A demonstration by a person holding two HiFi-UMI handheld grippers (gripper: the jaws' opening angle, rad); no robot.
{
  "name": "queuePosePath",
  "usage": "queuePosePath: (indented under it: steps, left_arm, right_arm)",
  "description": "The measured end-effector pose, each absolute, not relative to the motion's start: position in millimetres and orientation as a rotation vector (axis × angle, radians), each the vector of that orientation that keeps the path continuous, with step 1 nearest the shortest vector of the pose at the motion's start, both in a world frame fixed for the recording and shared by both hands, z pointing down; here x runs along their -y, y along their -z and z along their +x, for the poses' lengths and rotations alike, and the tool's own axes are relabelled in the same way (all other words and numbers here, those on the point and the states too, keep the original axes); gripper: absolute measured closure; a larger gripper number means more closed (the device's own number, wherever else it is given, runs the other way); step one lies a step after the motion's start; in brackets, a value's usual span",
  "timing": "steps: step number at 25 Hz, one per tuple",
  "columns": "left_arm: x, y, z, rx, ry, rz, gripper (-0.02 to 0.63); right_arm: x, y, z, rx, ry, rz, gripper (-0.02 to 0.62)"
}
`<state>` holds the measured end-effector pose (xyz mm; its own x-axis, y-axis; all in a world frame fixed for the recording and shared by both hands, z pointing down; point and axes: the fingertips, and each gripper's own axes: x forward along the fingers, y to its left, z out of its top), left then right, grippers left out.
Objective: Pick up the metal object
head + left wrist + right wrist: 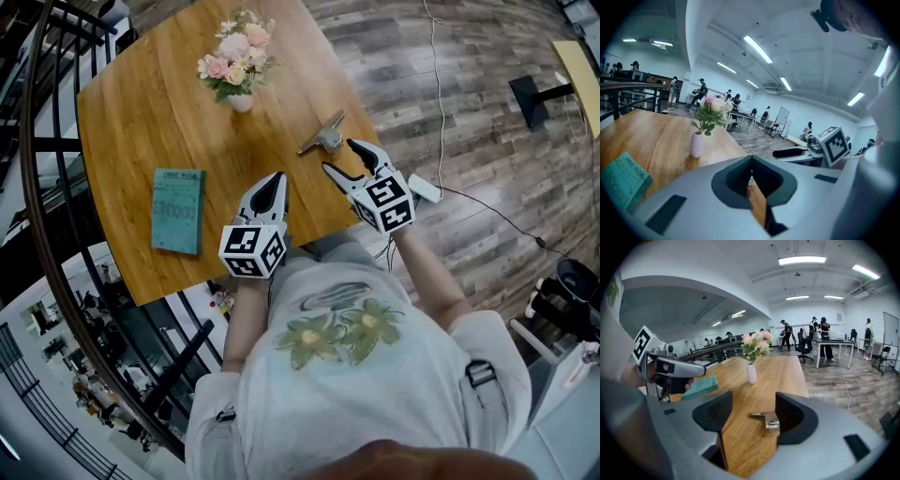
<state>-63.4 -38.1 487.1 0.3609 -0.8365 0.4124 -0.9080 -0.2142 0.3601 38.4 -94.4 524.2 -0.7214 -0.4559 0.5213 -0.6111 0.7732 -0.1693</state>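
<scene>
The metal object [323, 134] lay on the wooden table [141, 122] right of the frame's centre in the head view, close to the table's right edge. It was a small, shiny silver piece: a flat narrow arm running up to the right, with a chunkier rounded block at its lower end. In the right gripper view the metal object [768, 420] sat just inside the right-hand jaw, low in the frame, its polished block catching the light.

The right gripper [339, 156] pointed at it from below and right, its dark-padded jaws spread wide to either side of the piece, with the pads not pressing on it; it had hold of nothing. In its own view the right gripper [753, 414] showed smooth grey shells with black ribbed pads.

The left gripper [272, 187] hovered lower and to the left over the table's near edge, jaws brought together to a thin slit around nothing, as the left gripper [751, 171] showed in its own view.

Further up the warm, grained tabletop stood a small white vase [241, 102] of pink and cream flowers [236, 61]. A teal book [178, 210] with a worn cover lay flat at the left. Grey plank flooring [469, 141] spread right, crossed by a thin cable.
</scene>
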Motion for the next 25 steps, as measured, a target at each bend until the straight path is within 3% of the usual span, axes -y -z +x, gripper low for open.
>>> queuePosePath:
  steps: [25]
  left_arm:
    - [69, -514, -86, 1.427, -0.246, 2.057, 0.592]
  right_arm:
    - [139, -612, 21, 2.325, -0.455, 0.718, 0.31]
